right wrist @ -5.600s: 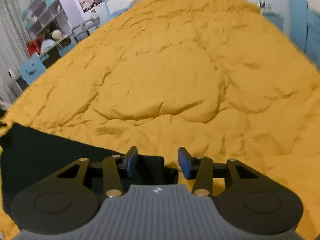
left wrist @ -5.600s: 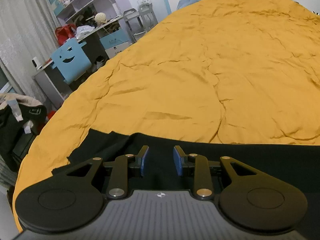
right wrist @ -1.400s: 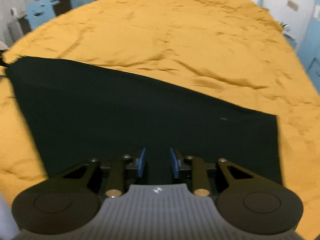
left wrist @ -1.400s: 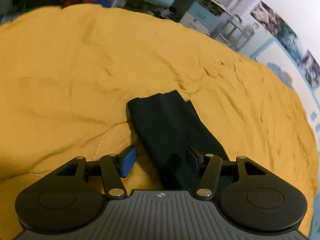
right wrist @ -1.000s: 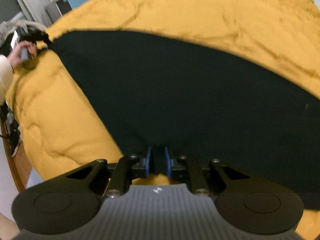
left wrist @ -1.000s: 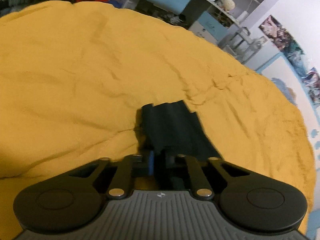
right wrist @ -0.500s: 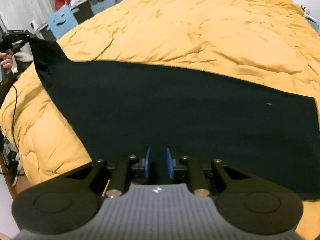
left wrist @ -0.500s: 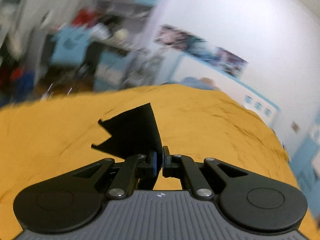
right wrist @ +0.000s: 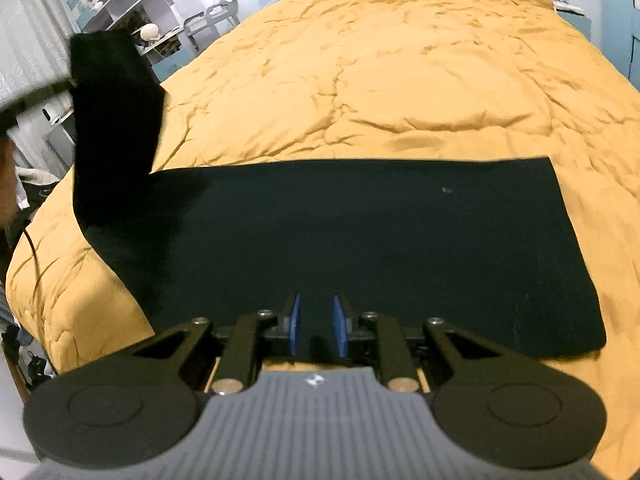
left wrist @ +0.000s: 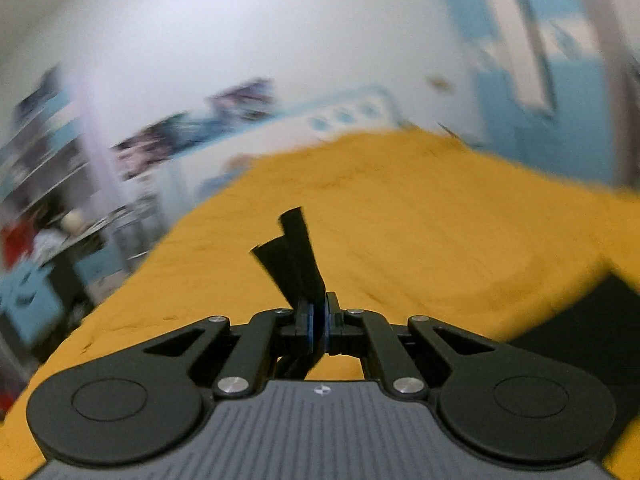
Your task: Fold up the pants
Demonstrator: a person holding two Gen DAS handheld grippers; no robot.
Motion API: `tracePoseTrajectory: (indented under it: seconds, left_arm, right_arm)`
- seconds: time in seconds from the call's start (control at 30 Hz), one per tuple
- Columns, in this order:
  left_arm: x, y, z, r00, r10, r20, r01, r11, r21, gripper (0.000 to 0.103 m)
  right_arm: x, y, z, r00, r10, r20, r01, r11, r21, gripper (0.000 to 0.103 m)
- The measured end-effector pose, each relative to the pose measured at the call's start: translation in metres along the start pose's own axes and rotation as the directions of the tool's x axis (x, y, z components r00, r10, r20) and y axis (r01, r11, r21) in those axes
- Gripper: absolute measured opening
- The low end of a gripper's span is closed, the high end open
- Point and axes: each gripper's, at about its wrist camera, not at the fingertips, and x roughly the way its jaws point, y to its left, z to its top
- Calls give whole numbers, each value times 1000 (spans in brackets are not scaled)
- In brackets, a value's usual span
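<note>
Left tongs pinch one end of the black pants, lifted clear of the yellow bedspread (left view blurred). The rest of the pants lies flat across the bed's near edge. Right tongs stand slightly parted over the near hem, blue pads not pressing the cloth.

L hand-held gripper clamped, R parted.

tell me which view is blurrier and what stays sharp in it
Left wrist view: room and yellow bedspread smeared by motion blur, only the left claw pinching the black pants stays crisp. Right wrist view: mostly sharp, slight softness on the lifted pants end, fisheye bending the bed edges.
</note>
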Motion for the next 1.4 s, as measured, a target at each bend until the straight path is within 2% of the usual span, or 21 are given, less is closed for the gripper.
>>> tracePoseTrajectory:
  seconds: [0.1,0.2,0.3,0.37,0.47,0.53,0.57,0.63,0.7,0.73,0.8,0.87,0.97,1.07,1.13,1.23,1.33,1.37,1.4]
  left_arm:
    - [-1,-55,-43,987,-114,-111,127,986,110,4]
    - [0,-78,-75,955,-184,-234,220,966,138,9]
    - [-3,-74,-85,925,-254,-282,271,962,20,19]
    - [-6,-67,-87,903,-329,-276,315,944,-94,19]
    - [3,-56,-88,847,-442,-294,384,893,-235,20]
    - [9,-52,-90,806,-518,-286,423,842,-335,21]
    - [10,-47,-91,794,-545,-270,434,818,-377,21]
    - [5,-38,-89,795,-562,-229,435,791,-430,26]
    - [1,-24,-84,810,-557,-186,423,773,-472,30]
    - [0,-21,-82,823,-541,-174,409,776,-480,31]
    - [5,-10,-77,865,-463,-192,335,819,-465,31]
    - [9,-3,-76,892,-396,-218,282,865,-416,31]
    - [12,-6,-75,886,-396,-240,304,889,-343,31]
    - [8,-24,-75,884,-399,-245,347,909,-229,39]
    - [6,-35,-76,879,-405,-250,363,910,-198,39]
    - [14,-49,-79,864,-429,-265,390,901,-188,39]
    - [21,-57,-80,865,-415,-283,379,909,-173,39]
    - [23,-57,-82,860,-419,-292,381,907,-181,37]
    - [26,-57,-83,851,-434,-297,389,899,-199,25]
  right_arm:
    - [-3,-2,-5,1000,1,4,-1,1000,-2,15]
    - [-3,1,-4,1000,4,9,-4,1000,-10,15]
    - [6,0,-4,1000,13,4,-13,1000,-13,15]
    - [9,1,-4,1000,19,2,-19,1000,-16,16]
    - [14,2,-2,1000,19,1,-19,1000,-22,16]
    - [13,2,-2,1000,20,2,-20,1000,-23,16]
    - [13,2,-1,1000,21,3,-21,1000,-23,16]
    - [12,2,1,1000,26,9,-25,999,-25,17]
    - [11,2,5,999,44,21,-44,999,-26,17]
    - [13,4,8,998,54,22,-53,998,-27,17]
    - [17,7,13,997,73,20,-72,997,-24,17]
    - [24,13,19,995,99,11,-99,995,-23,17]
    - [31,25,24,993,119,3,-118,992,-47,20]
    - [39,30,24,995,99,-7,-99,994,-53,22]
    - [42,29,22,995,94,-17,-94,994,-47,22]
    - [40,28,19,996,88,-21,-89,995,-54,22]
    - [36,27,16,997,79,-24,-81,994,-76,22]
    - [36,26,14,997,77,-24,-79,994,-77,22]
    - [36,24,13,997,76,-25,-78,994,-74,22]
